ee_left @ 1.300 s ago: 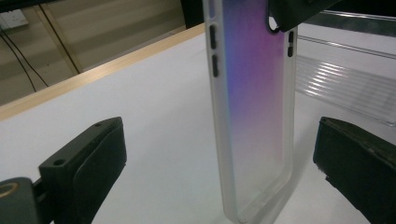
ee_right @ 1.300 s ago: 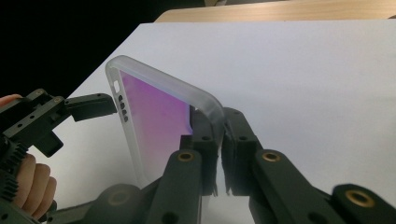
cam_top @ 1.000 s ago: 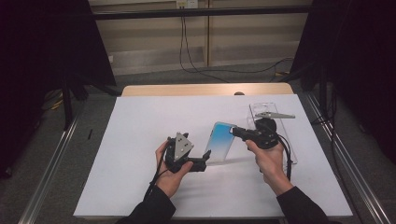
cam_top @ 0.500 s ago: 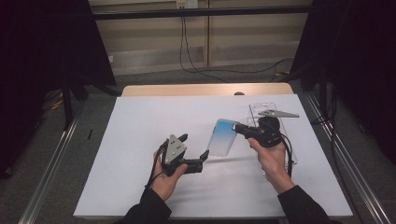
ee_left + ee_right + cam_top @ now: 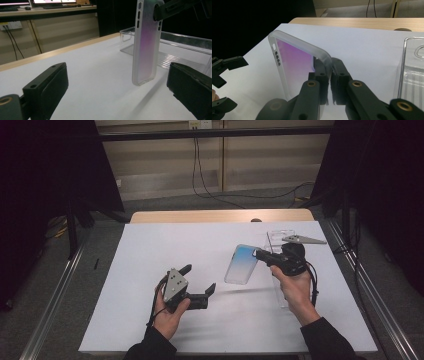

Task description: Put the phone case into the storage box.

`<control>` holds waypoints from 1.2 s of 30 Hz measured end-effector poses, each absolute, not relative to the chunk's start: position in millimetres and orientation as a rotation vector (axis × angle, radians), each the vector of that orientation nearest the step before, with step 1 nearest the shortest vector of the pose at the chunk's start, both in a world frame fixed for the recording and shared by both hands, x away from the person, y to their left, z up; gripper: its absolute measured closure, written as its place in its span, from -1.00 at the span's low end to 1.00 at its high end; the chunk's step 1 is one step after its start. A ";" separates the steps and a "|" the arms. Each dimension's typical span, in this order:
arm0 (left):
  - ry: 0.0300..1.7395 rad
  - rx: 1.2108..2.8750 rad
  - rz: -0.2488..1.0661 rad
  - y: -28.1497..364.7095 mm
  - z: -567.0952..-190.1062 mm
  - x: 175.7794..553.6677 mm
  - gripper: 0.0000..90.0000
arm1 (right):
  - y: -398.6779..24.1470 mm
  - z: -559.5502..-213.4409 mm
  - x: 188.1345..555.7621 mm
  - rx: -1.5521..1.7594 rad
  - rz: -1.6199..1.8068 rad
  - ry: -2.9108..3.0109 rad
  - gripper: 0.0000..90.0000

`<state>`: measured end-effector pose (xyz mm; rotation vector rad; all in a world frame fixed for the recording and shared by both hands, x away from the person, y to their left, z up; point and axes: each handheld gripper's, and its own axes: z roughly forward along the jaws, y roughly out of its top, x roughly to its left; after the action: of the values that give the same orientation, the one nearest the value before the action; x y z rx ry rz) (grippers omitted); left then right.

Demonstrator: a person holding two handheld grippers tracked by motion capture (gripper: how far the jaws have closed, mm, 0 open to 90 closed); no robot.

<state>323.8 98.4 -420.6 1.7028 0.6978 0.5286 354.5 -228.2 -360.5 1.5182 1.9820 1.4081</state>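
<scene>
R gripper (image 5: pixel 260 254) clamped on phone case (image 5: pixel 241 265) edge, long axis approx vertical. L gripper (image 5: pixel 199 281) jaws wide, just opened further, empty; case ahead-right, prob. off table.

The left hand-held gripper (image 5: pixel 200 280) has just spread its jaws wide; the right hand-held gripper (image 5: pixel 256 254) is clamped.

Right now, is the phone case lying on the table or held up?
Held up: the right gripper pinches the phone case above the table.
</scene>
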 end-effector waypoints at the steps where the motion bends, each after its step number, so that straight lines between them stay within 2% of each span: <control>1: 0.699 1.690 0.527 100.6 -420.8 323.3 -0.92 | -228.2 -360.3 354.2 1.513 1.408 1.982 0.89; 6: 0.715 1.651 0.514 114.1 -421.2 323.6 -0.93 | -231.1 -356.5 352.6 1.509 1.412 1.966 0.89; 18: 0.779 1.616 0.603 144.3 -423.5 317.5 -0.96 | -243.1 -347.9 350.7 1.494 1.422 1.924 0.89; 36: 0.833 1.617 0.647 187.6 -426.2 309.6 -0.95 | -260.2 -333.9 348.3 1.464 1.425 1.864 0.89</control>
<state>309.6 187.6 -426.2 1.6168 0.8330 0.6472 348.3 -260.2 -333.9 1.4636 1.8640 1.4250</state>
